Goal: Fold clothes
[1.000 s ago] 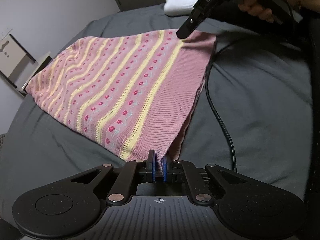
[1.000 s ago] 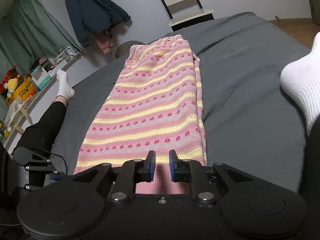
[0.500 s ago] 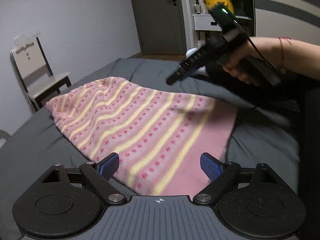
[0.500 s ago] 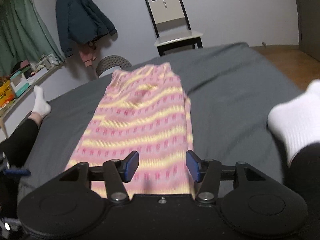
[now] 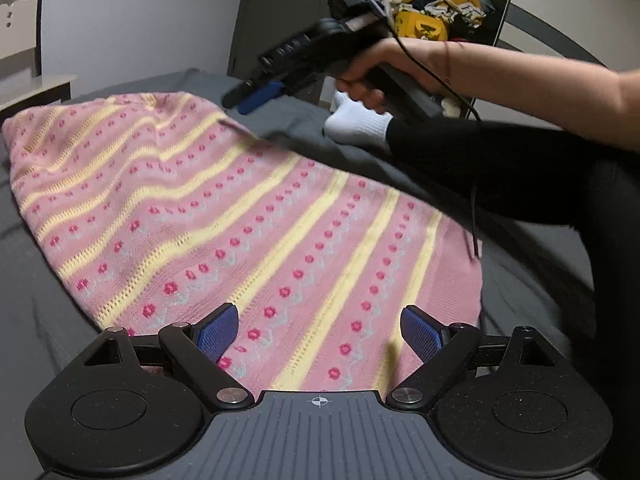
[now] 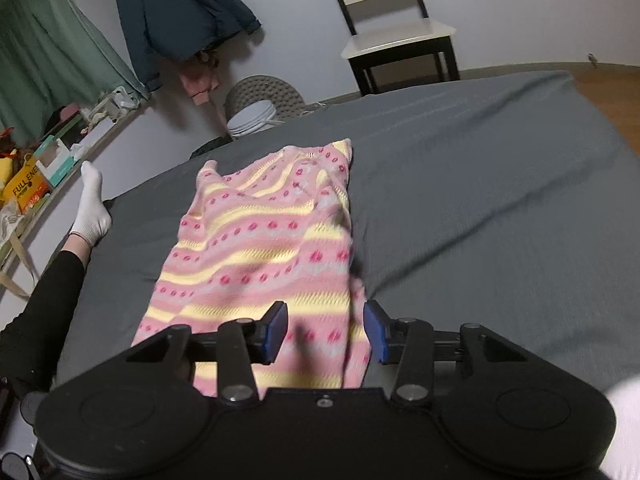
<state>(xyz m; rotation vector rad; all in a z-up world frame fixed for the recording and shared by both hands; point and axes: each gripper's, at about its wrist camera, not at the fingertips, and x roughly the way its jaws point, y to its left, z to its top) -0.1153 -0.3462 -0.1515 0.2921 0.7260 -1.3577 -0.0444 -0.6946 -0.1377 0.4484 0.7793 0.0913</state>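
Left wrist view: the left gripper (image 5: pixel 318 334) has its fingers (image 5: pixel 218 332) spread wide and released, holding nothing. The pink striped knit garment (image 5: pixel 240 216) lies flat on the grey bed (image 5: pixel 48 300), directly beyond and between the fingers, extending forward and to the left of them. Only this view shows the right gripper (image 5: pixel 250 98) from outside: it is held in a hand (image 5: pixel 366 76) above the far edge of the garment, ahead and to the right of the left fingers, clear of the fabric. A white sock (image 5: pixel 356 124) on a foot rests on the bed beyond it.

Right wrist view: the right gripper (image 6: pixel 326 332) has its fingers (image 6: pixel 276 332) apart and empty. The garment (image 6: pixel 272 240) lies lengthwise ahead of the fingers, its near end between and below them. Only this view shows a chair (image 6: pixel 400 40), a dark jacket (image 6: pixel 180 12) on the wall, and a second white-socked foot (image 6: pixel 92 208) to the left of the fingers.

Difference from earlier frames: one second ago both sets of fingers were clenched on the garment's near edge. Half a second ago they had released it. Both grippers are now raised, and the garment has settled flat on the bed.
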